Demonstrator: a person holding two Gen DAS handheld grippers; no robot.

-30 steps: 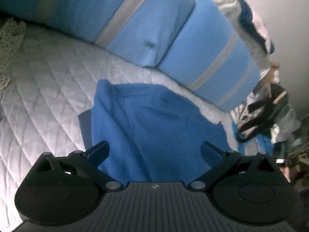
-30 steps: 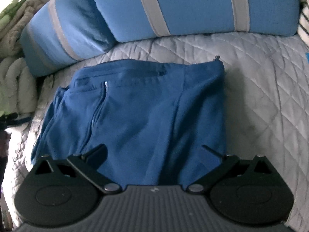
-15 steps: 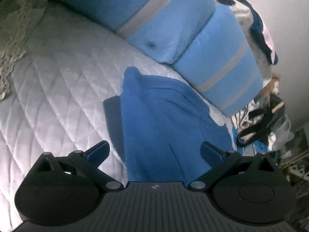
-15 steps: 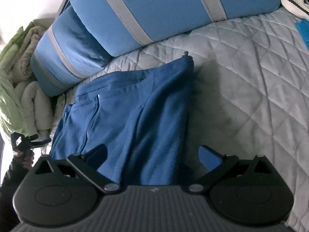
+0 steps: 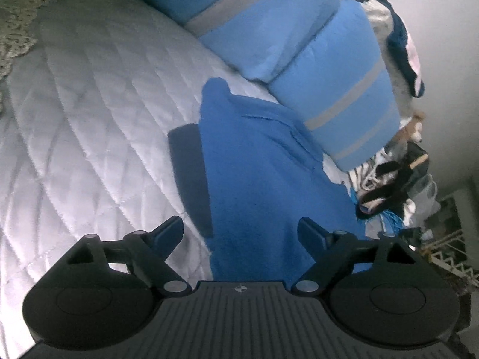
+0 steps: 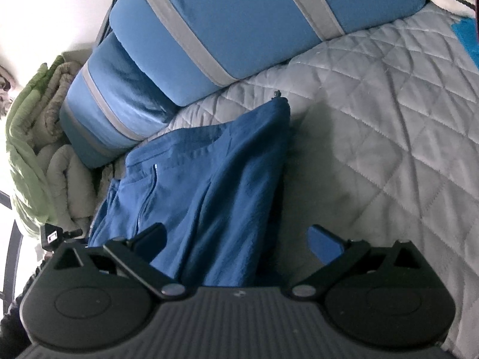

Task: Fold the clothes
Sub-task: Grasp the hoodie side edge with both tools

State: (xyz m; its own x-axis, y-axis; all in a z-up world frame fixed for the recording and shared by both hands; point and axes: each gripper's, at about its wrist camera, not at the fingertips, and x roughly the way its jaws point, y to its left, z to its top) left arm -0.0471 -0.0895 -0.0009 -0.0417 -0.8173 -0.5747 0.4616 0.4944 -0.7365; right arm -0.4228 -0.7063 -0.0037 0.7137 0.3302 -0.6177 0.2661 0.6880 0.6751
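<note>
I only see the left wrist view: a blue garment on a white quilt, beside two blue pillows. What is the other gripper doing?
Observer: The right gripper is open at the blue garment's near edge, one finger over cloth, the other over the quilt.
Operator: Has the garment any fastening?
Observer: Yes, a zip runs down its left part.
Operator: Anything past the pillows?
Observer: Folded green and beige blankets lie beside the left-hand pillow.

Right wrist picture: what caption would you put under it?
Open right gripper over a blue fleece jacket on a quilted bedspread, striped blue pillows behind.
</note>
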